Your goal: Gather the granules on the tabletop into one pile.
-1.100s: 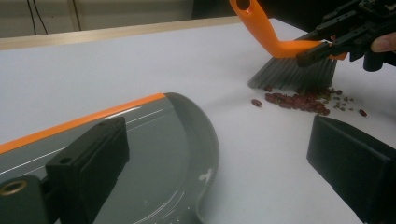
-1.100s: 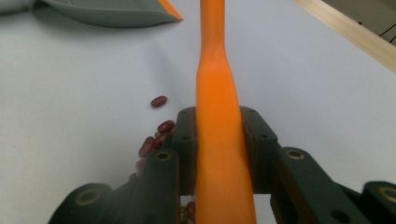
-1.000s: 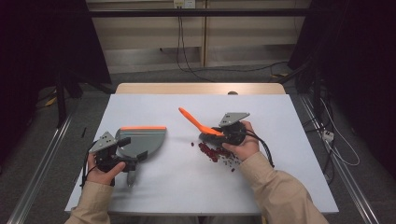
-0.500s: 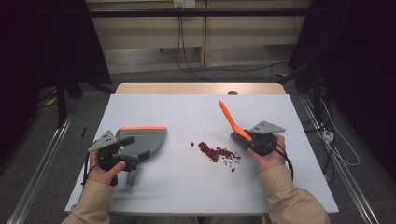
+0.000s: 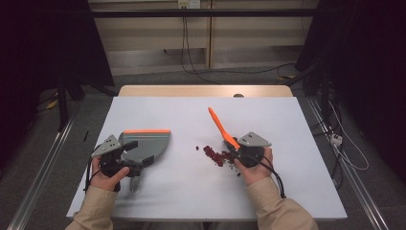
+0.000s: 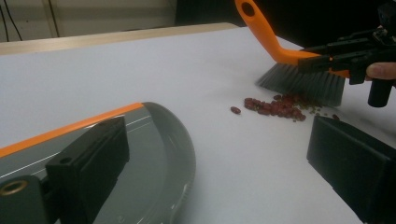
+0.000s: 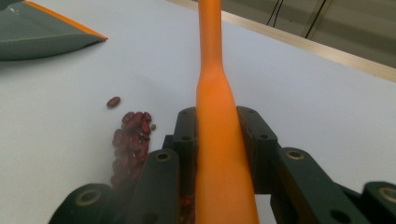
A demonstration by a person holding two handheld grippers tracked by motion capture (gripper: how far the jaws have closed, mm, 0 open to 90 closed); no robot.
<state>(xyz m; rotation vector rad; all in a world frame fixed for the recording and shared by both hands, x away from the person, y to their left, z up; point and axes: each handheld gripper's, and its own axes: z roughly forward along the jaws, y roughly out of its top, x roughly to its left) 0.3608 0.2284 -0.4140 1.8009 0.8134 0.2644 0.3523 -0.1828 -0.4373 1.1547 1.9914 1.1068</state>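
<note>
A wide white rectangular table (image 5: 191, 110) spans the middle of the high view, its far edge showing bare wood. At the lower left of that view, the person's left hand holds the left gripper (image 5: 125, 152), its black jaws pinched on the handle end of a grey plastic dustpan with an orange front lip (image 5: 146, 143), which lies flat on the table. Just right of centre, the right gripper (image 5: 238, 149) clamps its jaws around a hand brush with an orange plastic handle and grey bristles (image 5: 221, 127); the handle tilts up toward the upper left. The bristles touch a small pile of dark red beans (image 5: 214, 155) on the table, between the brush and the dustpan, with one bean (image 6: 235, 110) lying slightly apart.
</note>
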